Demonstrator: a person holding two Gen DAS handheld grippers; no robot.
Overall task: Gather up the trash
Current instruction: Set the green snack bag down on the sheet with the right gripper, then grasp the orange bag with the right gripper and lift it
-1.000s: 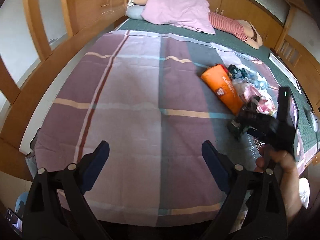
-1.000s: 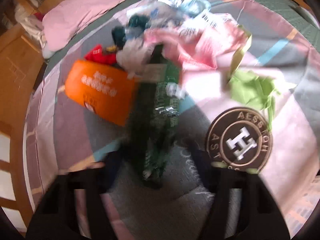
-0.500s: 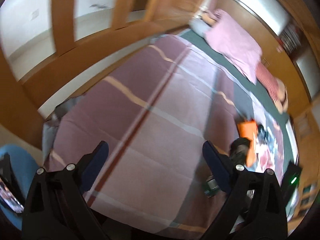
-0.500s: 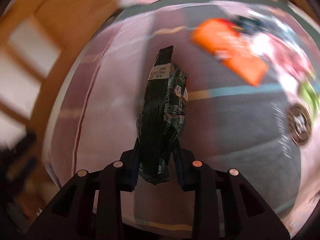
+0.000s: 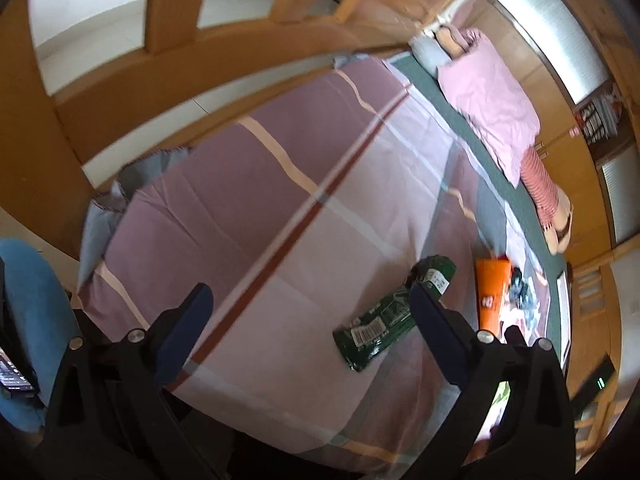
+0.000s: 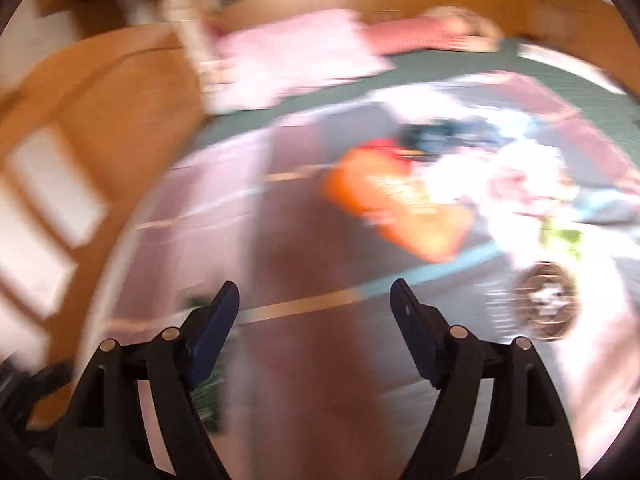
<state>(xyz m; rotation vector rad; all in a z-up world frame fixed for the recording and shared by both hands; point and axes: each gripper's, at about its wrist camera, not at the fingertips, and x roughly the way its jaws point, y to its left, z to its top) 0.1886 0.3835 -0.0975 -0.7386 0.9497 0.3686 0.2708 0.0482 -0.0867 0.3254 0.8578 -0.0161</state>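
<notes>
Left claw (image 5: 306, 320): jaws opening, near their widest, nothing between the pads. It hangs over the plaid mauve-and-pink bedspread (image 5: 248, 200) on the bed.

Task thing: the dark green crinkled plastic snack wrapper (image 5: 390, 314) lies flat on the bedspread, free of both claws. In the left wrist view it sits ahead and to the right of the claw's centreline, partly hidden behind the right-hand finger (image 5: 432, 320). Its long axis runs diagonally, barcode end nearest the camera, far end pointing toward the flat orange foil pouch (image 5: 491, 292) and the heap of mixed wrappers (image 5: 520, 300) beyond.

Right claw (image 6: 314, 316): jaws opening, empty. The view is heavily blurred; a green smear at the lower left, behind the left-hand finger (image 6: 216, 320), is probably the same wrapper, so it lies below and left of this claw.

Judgement: the left claw is better placed, but needs a shift rightward and a roll so the pads cross the wrapper's short axis.
</notes>
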